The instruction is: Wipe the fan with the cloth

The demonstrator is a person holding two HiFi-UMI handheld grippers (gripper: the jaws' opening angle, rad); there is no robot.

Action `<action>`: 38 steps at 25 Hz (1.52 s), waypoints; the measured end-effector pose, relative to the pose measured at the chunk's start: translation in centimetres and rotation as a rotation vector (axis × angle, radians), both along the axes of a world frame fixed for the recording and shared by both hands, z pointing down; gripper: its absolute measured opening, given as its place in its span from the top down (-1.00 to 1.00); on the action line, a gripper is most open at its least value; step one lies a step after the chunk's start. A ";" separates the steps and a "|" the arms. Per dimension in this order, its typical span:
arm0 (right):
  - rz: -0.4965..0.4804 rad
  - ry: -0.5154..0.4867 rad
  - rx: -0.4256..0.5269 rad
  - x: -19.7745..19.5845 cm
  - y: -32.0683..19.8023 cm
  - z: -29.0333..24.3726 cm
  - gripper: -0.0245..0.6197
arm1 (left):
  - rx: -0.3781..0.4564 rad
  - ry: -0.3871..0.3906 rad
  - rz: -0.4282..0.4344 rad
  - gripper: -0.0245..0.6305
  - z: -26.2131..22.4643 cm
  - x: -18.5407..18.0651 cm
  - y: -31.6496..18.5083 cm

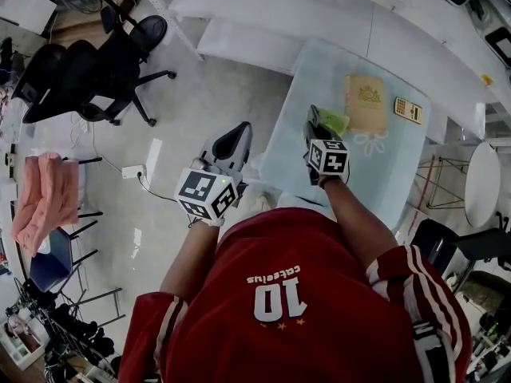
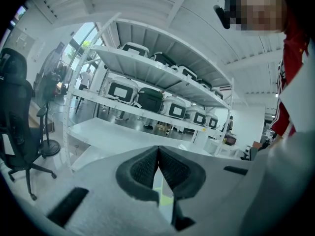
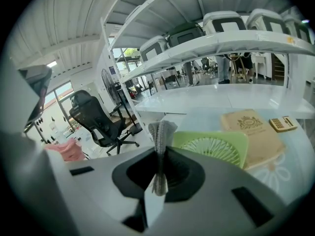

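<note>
A small light-green fan (image 3: 212, 149) lies flat on the pale blue table (image 1: 383, 174), just beyond my right gripper's jaws; in the head view the fan (image 1: 334, 122) shows right of the jaw tips. My right gripper (image 3: 160, 149) is shut on a folded grey cloth (image 3: 161, 132), which sticks up past the jaw tips. It hovers over the table's near left part (image 1: 313, 122). My left gripper (image 1: 237, 136) hangs over the floor left of the table. Its jaws meet with nothing between them (image 2: 158, 151).
A tan box (image 1: 365, 102) and a small calculator (image 1: 408, 110) lie on the table beyond the fan. White shelving (image 1: 319, 14) runs behind. A black office chair (image 1: 80, 74) and a pink cloth on a chair (image 1: 44, 198) stand at the left.
</note>
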State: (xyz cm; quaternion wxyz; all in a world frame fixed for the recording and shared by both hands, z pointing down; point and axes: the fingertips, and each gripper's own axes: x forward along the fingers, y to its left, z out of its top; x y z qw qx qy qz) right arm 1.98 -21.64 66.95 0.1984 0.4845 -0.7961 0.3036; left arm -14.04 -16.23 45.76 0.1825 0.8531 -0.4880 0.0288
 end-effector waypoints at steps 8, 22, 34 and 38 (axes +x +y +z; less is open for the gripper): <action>0.010 -0.023 0.009 0.5 1.2 -0.5 0.85 | -0.001 0.010 0.040 0.91 -0.1 0.9 0.1; 0.147 -0.052 0.010 5.1 3.0 -0.9 0.85 | -0.016 0.050 0.144 0.91 0.1 5.4 -0.1; 0.250 -0.043 -0.027 9.7 5.3 0.9 0.85 | -0.025 0.048 0.259 0.91 0.5 10.7 -0.7; 0.285 -0.040 -0.043 11.2 5.4 1.6 0.85 | -0.028 0.040 0.274 0.91 0.7 11.8 -0.9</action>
